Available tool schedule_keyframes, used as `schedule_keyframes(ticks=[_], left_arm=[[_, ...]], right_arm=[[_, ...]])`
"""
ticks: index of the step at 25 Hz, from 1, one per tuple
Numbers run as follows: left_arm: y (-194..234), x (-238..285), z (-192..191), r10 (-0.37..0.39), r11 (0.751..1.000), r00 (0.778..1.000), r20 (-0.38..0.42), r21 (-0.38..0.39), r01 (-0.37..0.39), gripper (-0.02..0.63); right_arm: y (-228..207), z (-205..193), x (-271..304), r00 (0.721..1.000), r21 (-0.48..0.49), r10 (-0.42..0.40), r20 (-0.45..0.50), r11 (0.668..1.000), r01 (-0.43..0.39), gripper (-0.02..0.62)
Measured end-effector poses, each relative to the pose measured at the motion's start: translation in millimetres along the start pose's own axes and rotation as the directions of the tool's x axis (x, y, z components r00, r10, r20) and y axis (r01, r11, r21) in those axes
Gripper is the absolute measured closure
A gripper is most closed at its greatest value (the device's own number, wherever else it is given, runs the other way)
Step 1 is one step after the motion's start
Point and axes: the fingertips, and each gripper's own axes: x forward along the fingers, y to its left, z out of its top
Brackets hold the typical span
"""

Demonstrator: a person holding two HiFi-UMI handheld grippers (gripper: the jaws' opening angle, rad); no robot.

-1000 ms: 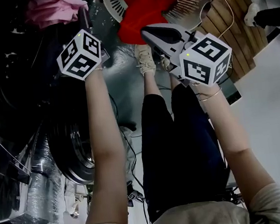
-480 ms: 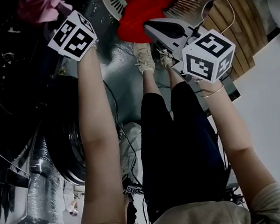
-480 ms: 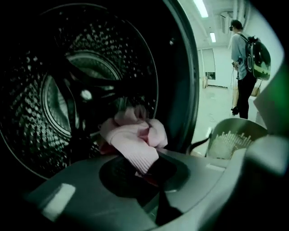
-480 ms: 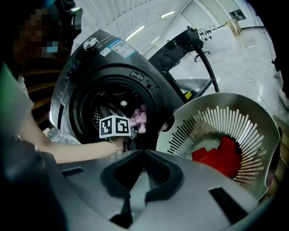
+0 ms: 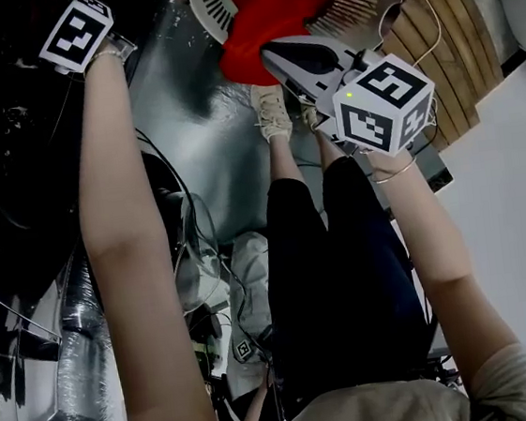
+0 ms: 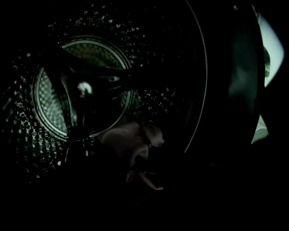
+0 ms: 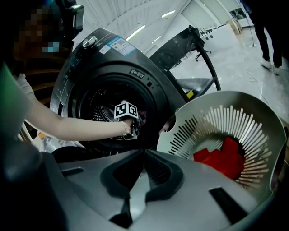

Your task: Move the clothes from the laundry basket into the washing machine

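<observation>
The washing machine stands with its door open. My left gripper reaches into the dark drum, and only its marker cube shows in the head view. A pale pink garment hangs right at its jaws, which are lost in the dark. The jaws are opening, with the cloth still between them as far as I can see. My right gripper is shut and empty, hovering near the white slatted laundry basket. A red garment lies in that basket.
The person's legs and shoes stand between the machine and the basket. The round glass door hangs open at the left, with a silver duct hose and cables below. Wooden slats lie at the right. Another person's legs stand far off.
The left arm has pushed up and left into the drum, and the pink garment has left the head view with it. The right gripper has stayed still.
</observation>
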Motion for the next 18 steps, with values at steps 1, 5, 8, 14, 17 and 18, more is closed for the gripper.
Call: schedule_keyframes(ticks=[1, 5, 8, 14, 17, 18], left_arm=[[-1, -2, 0, 0.001, 1.000, 1.000, 0.006, -0.017, 0.000, 0.466], [-6, -24, 2, -0.034, 0.983, 0.998, 0.054, -0.179, 0.043, 0.325], [-10, -59, -3, -0.074, 0.969, 0.993, 0.092, -0.230, 0.094, 0.325], [-72, -150, -32, -0.363, 0.914, 0.926, 0.099, -0.154, 0.375, 0.460], [-113, -189, -57, -0.502, 0.835, 0.863, 0.059, -0.224, 0.502, 0.595], [-129, -202, -67, -0.552, 0.802, 0.832, 0.048, -0.240, 0.546, 0.596]], right_arm=[[0, 0, -1, 1.000, -0.001, -0.003, -0.001, 1.000, 0.003, 0.578], [-8, 5, -8, 0.999, -0.005, -0.034, 0.010, 0.999, 0.035, 0.578], [-19, 6, -15, 0.997, -0.004, -0.075, 0.009, 0.997, 0.075, 0.577], [-39, -3, -16, 0.987, -0.116, -0.141, -0.073, 0.985, 0.132, 0.577], [-64, -15, -3, 0.972, -0.184, -0.181, -0.150, 0.971, 0.153, 0.576], [-76, -20, 1, 0.962, -0.193, -0.204, -0.181, 0.967, 0.168, 0.571]])
